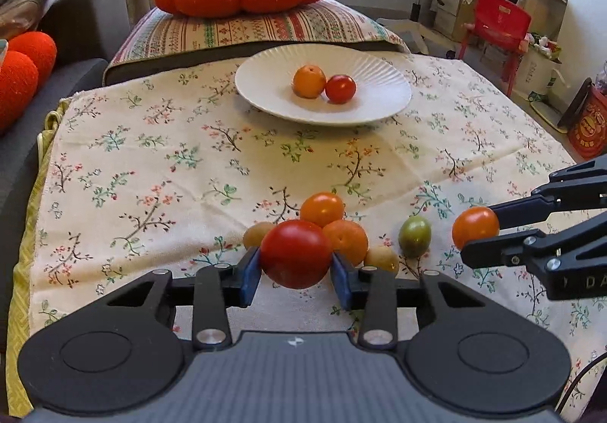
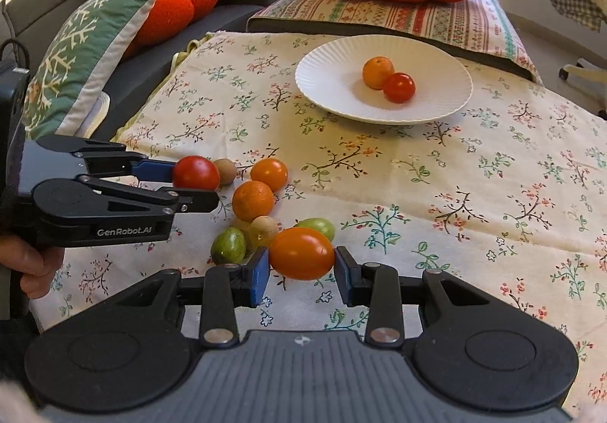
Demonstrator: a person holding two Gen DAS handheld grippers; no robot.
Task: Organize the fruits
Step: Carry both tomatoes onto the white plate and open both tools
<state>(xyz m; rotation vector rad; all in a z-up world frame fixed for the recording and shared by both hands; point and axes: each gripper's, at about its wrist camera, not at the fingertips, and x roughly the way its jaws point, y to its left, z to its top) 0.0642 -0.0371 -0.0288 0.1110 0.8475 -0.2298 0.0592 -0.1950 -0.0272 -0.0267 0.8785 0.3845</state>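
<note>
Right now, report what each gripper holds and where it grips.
Left gripper: red tomato, pads on its sides. Right gripper: orange tomato, pads on its sides.

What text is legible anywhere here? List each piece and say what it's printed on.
"GenRobot.AI": white lettering on the side of the left tool, seen from the right wrist view.
"DA": part of a cut-off word on the body of the right tool, seen from the left wrist view.
Red container at the right edge: yellow characters, too blurred to read.
</note>
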